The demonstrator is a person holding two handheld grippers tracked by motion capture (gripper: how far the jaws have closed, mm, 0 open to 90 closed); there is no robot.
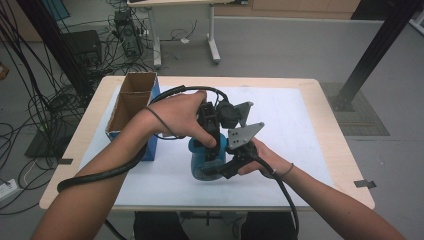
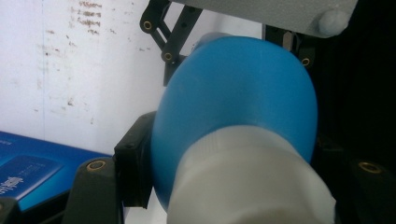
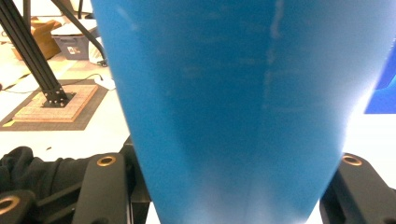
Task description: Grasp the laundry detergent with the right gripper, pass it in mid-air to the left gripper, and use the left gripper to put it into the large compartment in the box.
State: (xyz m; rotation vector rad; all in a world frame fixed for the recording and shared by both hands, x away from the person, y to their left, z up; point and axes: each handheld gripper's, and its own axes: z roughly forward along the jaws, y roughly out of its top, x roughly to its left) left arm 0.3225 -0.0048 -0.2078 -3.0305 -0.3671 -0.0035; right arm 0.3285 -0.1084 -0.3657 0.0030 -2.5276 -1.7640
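a person is gripping a blue bottle [image 1: 202, 162] with both tools above the white mat [image 1: 300, 120] at mid-table. nearest the camera, the right gripper [image 1: 220, 167] is clamping the bottle's body, its jaws drawn in tight against both sides. just beyond, the left gripper [image 1: 206, 145] is closing from above around the white cap [image 2: 252, 182], jaws nearly shut on it. judging by that two-handed hold, the cap is about to be twisted; it is sitting on the neck, so the opening is looking not yet done. farther off, an open cardboard box [image 1: 132, 102] is standing at the mat's left edge, well apart. hands and tools are hiding the cap from the high view, and what the bottle contains is impossible to tell.
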